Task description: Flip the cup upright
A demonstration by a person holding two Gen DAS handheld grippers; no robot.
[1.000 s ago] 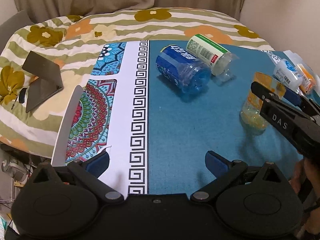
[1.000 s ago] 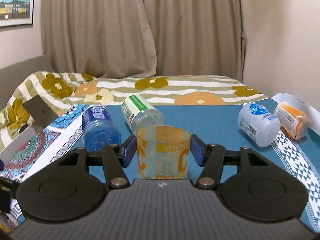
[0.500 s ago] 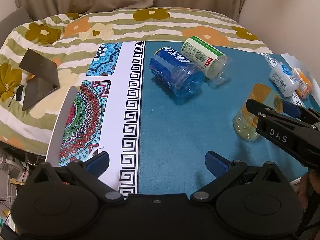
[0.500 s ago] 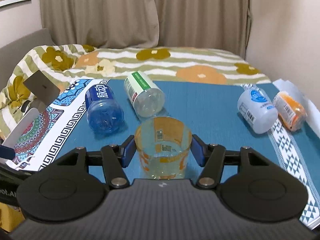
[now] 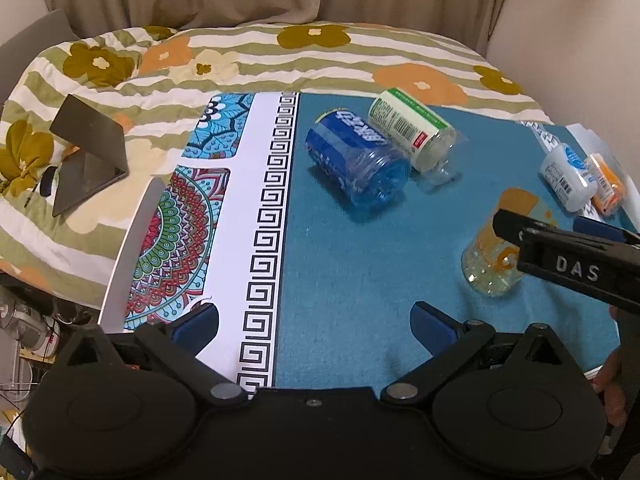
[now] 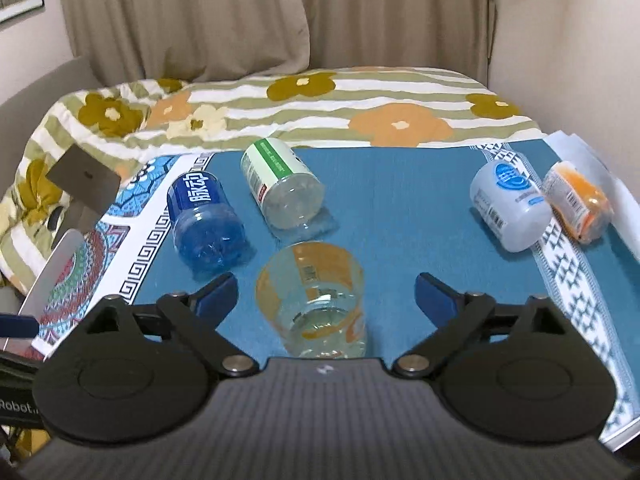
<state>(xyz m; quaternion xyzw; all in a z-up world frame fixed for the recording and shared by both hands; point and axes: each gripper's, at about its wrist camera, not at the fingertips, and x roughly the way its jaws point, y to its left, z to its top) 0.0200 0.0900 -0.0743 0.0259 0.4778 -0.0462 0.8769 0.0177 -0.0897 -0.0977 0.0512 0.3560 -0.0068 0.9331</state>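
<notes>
The clear plastic cup with orange print [image 6: 316,296] stands upright on the teal cloth [image 6: 400,216], between the right gripper's [image 6: 325,294] spread fingers, untouched. Only the left view shows the left gripper [image 5: 314,322], agape, empty.

Inspector A: Status of the cup [image 6: 311,294]?
Inspector B: Upright on the blue cloth [image 6: 400,200], mouth up, between the spread fingers of the right gripper [image 6: 325,294]. No contact.
Inspector A: Beyond it?
Inspector B: Blue bottle [image 6: 206,222] and green-labelled bottle [image 6: 282,190], both lying down.
</notes>
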